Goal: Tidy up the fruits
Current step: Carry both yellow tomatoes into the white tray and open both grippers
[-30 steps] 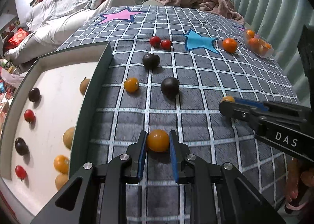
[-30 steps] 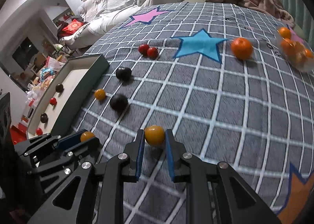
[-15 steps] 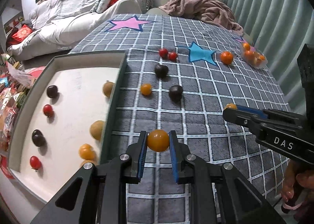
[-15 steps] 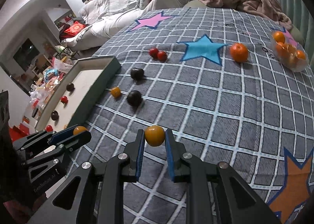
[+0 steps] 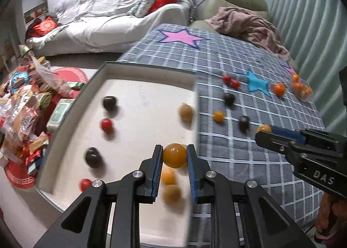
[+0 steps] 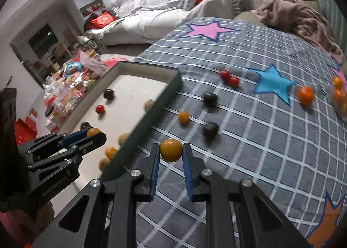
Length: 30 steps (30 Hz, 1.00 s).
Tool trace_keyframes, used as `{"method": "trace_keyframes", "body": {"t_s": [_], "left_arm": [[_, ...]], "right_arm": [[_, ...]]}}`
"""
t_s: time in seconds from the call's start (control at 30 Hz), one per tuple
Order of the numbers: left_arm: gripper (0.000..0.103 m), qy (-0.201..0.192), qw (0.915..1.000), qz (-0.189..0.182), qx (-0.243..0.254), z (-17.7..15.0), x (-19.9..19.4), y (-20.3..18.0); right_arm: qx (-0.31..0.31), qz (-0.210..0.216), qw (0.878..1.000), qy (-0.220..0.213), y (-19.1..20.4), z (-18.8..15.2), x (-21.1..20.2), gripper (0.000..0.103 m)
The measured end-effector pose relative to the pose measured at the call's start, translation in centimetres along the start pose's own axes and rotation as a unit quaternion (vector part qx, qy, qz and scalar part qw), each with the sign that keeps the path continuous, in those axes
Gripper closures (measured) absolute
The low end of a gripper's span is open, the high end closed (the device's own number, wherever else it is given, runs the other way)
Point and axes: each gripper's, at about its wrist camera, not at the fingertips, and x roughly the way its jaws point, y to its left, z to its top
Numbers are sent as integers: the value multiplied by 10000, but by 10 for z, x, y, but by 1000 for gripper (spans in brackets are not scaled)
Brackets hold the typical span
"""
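— While both amber fruits are off the cloth, where are they?
— One amber fruit sits pinched in the left tool above the tray; another fruit is clamped by the right tool over the checked cloth beside the tray's edge.

Grey white-checked cloth, orange fruit

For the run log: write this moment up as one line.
left gripper: shut on yellow fruit, above tray | right gripper: shut on second yellow fruit, over checked cloth | step: carrying to tray
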Motion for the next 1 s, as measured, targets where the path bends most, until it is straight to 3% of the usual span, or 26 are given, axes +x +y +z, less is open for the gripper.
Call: {"method": "trace_keyframes", "body": {"t_s": [0.27,1.0], "left_arm": [[80,150,9993,199,-287,14,20,35],[80,616,9954,633,-382,38,82,42]], "right_arm": [[-255,138,9995,121,33,32,28,80],[-321,71,9985,446,34,85,111,80]]}}
